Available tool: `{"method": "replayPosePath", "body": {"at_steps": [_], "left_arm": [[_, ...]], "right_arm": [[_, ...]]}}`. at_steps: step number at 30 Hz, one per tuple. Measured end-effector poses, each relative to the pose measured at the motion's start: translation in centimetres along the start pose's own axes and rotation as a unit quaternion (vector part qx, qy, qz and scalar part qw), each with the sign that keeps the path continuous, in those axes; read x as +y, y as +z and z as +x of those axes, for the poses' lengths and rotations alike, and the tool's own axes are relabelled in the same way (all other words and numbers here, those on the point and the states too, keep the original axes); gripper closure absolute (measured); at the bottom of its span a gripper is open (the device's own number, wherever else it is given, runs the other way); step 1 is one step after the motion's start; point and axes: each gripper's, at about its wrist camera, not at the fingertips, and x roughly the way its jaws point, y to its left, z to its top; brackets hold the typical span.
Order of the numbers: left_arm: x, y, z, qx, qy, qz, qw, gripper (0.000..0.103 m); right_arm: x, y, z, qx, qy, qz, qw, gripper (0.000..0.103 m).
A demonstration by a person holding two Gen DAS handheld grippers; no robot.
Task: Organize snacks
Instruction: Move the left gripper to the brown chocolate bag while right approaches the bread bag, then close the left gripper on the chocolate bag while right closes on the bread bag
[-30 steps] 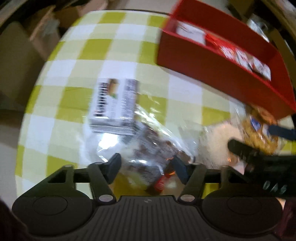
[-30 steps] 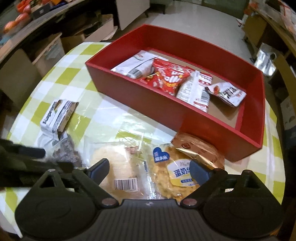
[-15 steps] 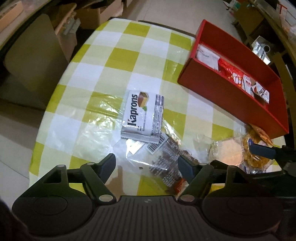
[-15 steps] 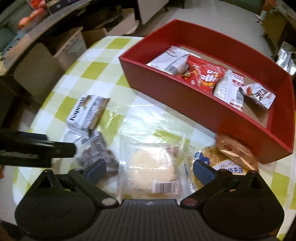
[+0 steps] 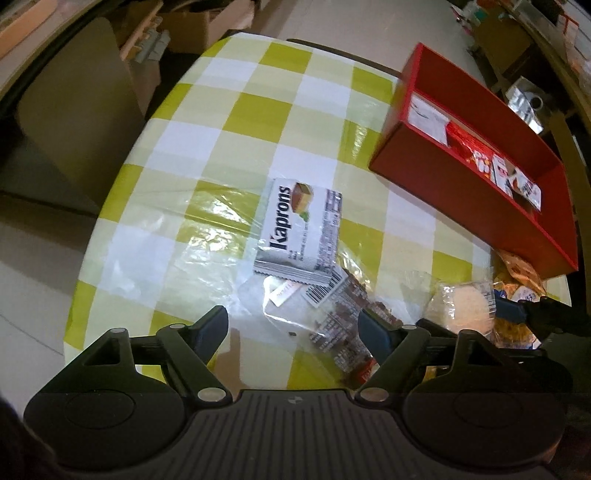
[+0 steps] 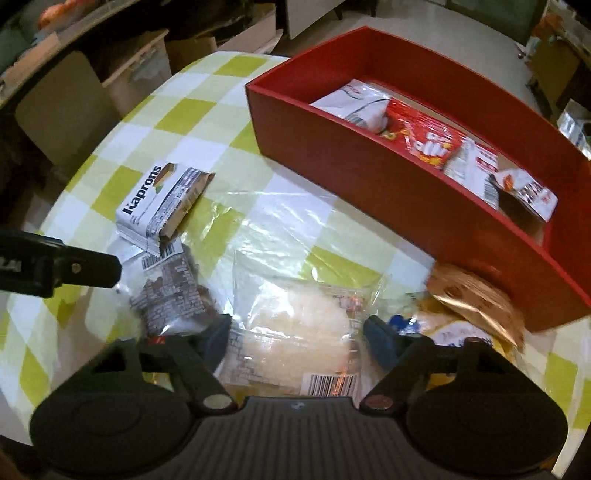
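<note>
Snacks scattered on checked desk [image 5: 236, 122] beside red box [image 6: 388, 177]; left tongs [image 5: 293, 328] apart, holding nothing; right tongs [image 6: 295, 332] just closing around pale bun packet [image 6: 295, 328], grip unclear.

table [image 5: 258, 122] (green-checked cloth) | red box [image 6: 369, 173] | snack packs [image 5: 299, 229]

Round table under a yellow-green and white checked plastic cloth [image 5: 236, 155], glossy and creased in the middle. Beyond its far-left edge: a plain tan chair back [image 5: 77, 122], rounded corners. Farther behind the table, open brown cardboard boxes [image 5: 192, 22] on a pale floor [image 5: 351, 22]. Right of the table, a shiny silver foil bag [image 5: 524, 103] on dim furniture.
</note>
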Motion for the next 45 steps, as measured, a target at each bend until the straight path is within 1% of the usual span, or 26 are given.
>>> {"method": "replayPosePath", "body": {"at_steps": [6, 8, 10, 11, 13, 15, 16, 17, 20, 21, 23, 25, 27, 28, 29, 30, 31, 32, 34, 36, 37, 39, 42, 43, 44, 45], "left_arm": [[-2.2, -0.4, 0.4, 0.000, -0.007, 0.055, 0.9985, 0.016], [-3.5, -0.6, 0.8, 0.006, -0.021, 0.086, 0.9960, 0.014], [-5.2, -1.0, 1.5, 0.004, -0.030, 0.133, 0.9907, 0.014], [-6.0, -1.2, 1.8, 0.001, -0.030, 0.162, 0.9863, 0.014], [-7.1, -1.4, 2.9, 0.006, -0.019, 0.197, 0.9802, 0.014], [-7.3, -1.2, 4.5, 0.022, -0.001, 0.201, 0.9794, 0.016], [-7.2, -1.0, 5.1, 0.022, 0.013, 0.200, 0.9794, 0.010], [-7.2, -0.8, 5.4, 0.018, 0.017, 0.201, 0.9794, 0.007], [-7.5, -0.6, 5.4, 0.013, 0.011, 0.189, 0.9819, 0.011], [-7.8, -0.8, 5.5, 0.013, 0.015, 0.193, 0.9811, 0.012], [-8.4, -1.5, 5.3, 0.017, 0.023, 0.200, 0.9794, 0.017], [-8.6, -2.7, 4.8, 0.027, 0.022, 0.208, 0.9775, 0.023], [-8.1, -4.0, 4.1, 0.047, 0.001, 0.202, 0.9782, 0.029], [-7.7, -4.4, 3.8, 0.054, -0.013, 0.194, 0.9794, 0.036], [-7.4, -4.7, 3.6, 0.059, -0.021, 0.184, 0.9810, 0.041], [-7.0, -4.9, 3.4, 0.060, -0.025, 0.174, 0.9826, 0.041], [-6.7, -4.9, 3.3, 0.059, -0.025, 0.165, 0.9842, 0.036], [-6.5, -4.8, 3.3, 0.056, -0.021, 0.158, 0.9856, 0.028], [-6.4, -4.2, 3.4, 0.045, -0.009, 0.137, 0.9896, 0.018], [-6.4, -3.5, 3.8, 0.042, -0.017, 0.121, 0.9916, 0.018], [-6.6, -3.3, 3.9, 0.042, -0.014, 0.124, 0.9914, 0.017], [-8.2, -3.4, 4.6, 0.035, 0.014, 0.156, 0.9870, 0.016], [-10.8, -4.4, 5.9, 0.031, 0.063, 0.216, 0.9738, 0.011], [-11.1, -4.6, 6.2, 0.028, 0.074, 0.226, 0.9708, 0.002], [-11.0, -4.5, 6.5, 0.025, 0.077, 0.225, 0.9709, 0.000], [-10.6, -4.0, 6.7, 0.033, 0.063, 0.210, 0.9752, 0.000]], "right_arm": [[-0.3, -2.6, -2.8, -0.008, 0.003, 0.006, 1.000, 0.028], [-0.6, -3.7, -4.0, -0.015, 0.003, 0.014, 1.000, 0.028], [-1.2, -4.9, -5.2, -0.022, 0.009, 0.027, 0.999, 0.028], [-1.5, -5.5, -5.8, -0.024, 0.013, 0.032, 0.999, 0.028], [-2.4, -6.5, -6.5, -0.028, 0.023, 0.048, 0.998, 0.028], [-3.1, -7.1, -6.7, -0.027, 0.028, 0.058, 0.998, 0.028], [-3.4, -7.3, -6.7, -0.027, 0.029, 0.059, 0.997, 0.028], [-3.6, -7.3, -6.7, -0.026, 0.028, 0.061, 0.997, 0.028], [-4.5, -7.4, -6.7, -0.028, 0.034, 0.068, 0.997, 0.028], [-4.7, -7.3, -6.8, -0.029, 0.037, 0.072, 0.996, 0.028], [-4.9, -7.3, -7.0, -0.033, 0.042, 0.072, 0.996, 0.028], [-5.0, -7.3, -7.2, -0.035, 0.044, 0.069, 0.996, 0.028], [-4.7, -7.4, -7.3, -0.036, 0.047, 0.064, 0.996, 0.028], [-4.6, -7.5, -7.4, -0.036, 0.048, 0.061, 0.996, 0.028], [-4.4, -7.6, -7.3, -0.034, 0.050, 0.058, 0.996, 0.028], [-4.2, -7.7, -7.2, -0.032, 0.051, 0.054, 0.997, 0.028], [-3.9, -7.8, -7.0, -0.027, 0.050, 0.049, 0.997, 0.028], [-3.8, -7.9, -6.7, -0.023, 0.049, 0.046, 0.997, 0.028], [-3.8, -7.9, -6.3, -0.016, 0.049, 0.044, 0.998, 0.028], [-3.5, -7.9, -5.9, -0.012, 0.038, 0.038, 0.998, 0.028], [-3.3, -7.8, -5.5, -0.005, 0.033, 0.031, 0.999, 0.028], [-3.1, -7.8, -5.1, 0.003, 0.032, 0.026, 0.999, 0.028], [-3.1, -8.2, -4.3, 0.011, 0.021, 0.015, 1.000, 0.027], [-3.1, -8.3, -4.1, 0.012, 0.023, 0.015, 1.000, 0.027], [-3.3, -8.3, -3.9, 0.010, 0.026, 0.018, 0.999, 0.025], [-3.4, -8.2, -3.7, 0.008, 0.026, 0.022, 0.999, 0.024]]}}
